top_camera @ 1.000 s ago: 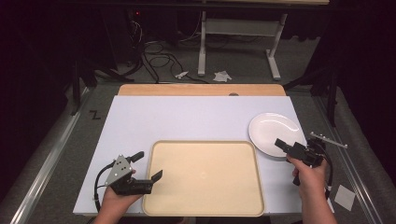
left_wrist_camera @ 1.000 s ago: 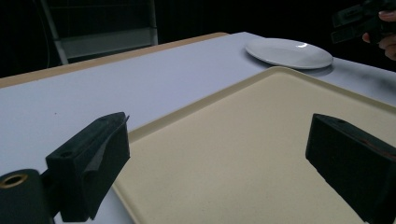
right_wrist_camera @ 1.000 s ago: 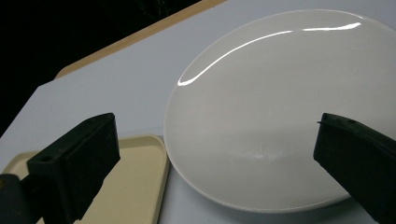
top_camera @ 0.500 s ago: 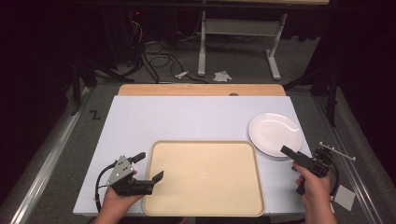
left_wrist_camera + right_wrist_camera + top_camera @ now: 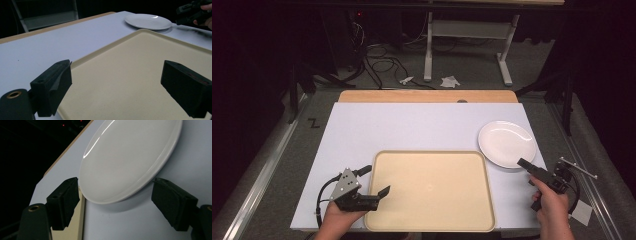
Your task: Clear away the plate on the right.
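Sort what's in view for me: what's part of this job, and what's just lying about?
In play, judging by where the grippers sit:
white plate, right gripper aimed at it, open
beige tray, left gripper open over its corner

Lying about:
crumpled paper on the floor
cables
paper slip

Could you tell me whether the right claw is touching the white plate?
Apart: the high view shows white table between the right claw and the plate.

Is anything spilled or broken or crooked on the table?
Nothing stands out. The white plate lies flat and whole on the table, beside the tan tray, which sits square and bare. Both tongs, left and right, are open and hold nothing.
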Available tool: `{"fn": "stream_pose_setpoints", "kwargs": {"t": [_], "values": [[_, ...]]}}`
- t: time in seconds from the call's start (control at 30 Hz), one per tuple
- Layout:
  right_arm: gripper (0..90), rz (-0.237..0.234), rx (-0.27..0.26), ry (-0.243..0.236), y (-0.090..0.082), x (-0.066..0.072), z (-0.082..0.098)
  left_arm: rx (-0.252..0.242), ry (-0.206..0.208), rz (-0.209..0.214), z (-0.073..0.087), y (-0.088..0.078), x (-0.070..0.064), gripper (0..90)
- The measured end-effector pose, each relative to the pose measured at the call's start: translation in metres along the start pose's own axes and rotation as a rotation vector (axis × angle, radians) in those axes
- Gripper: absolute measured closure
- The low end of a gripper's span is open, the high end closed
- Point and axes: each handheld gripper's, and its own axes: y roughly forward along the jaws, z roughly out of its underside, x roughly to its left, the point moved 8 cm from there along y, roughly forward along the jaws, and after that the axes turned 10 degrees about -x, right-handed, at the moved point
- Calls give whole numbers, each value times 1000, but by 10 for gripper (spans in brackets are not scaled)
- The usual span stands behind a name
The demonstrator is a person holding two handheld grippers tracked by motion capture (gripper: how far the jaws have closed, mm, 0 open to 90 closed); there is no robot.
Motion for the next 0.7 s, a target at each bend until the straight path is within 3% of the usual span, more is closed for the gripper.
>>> {"fn": "stream_pose_setpoints", "kwargs": {"t": [0.27, 0.53, 0.7], "values": [[278, 6, 6, 86, 2, -12, 0, 0, 2, 5, 0, 0, 0, 115], [309, 24, 27, 114, 9, -15, 2, 6, 2, 11, 1, 0, -1, 119], [450, 57, 36, 110, 10, -20, 2, 6, -1, 10, 1, -2, -1, 122]]}}
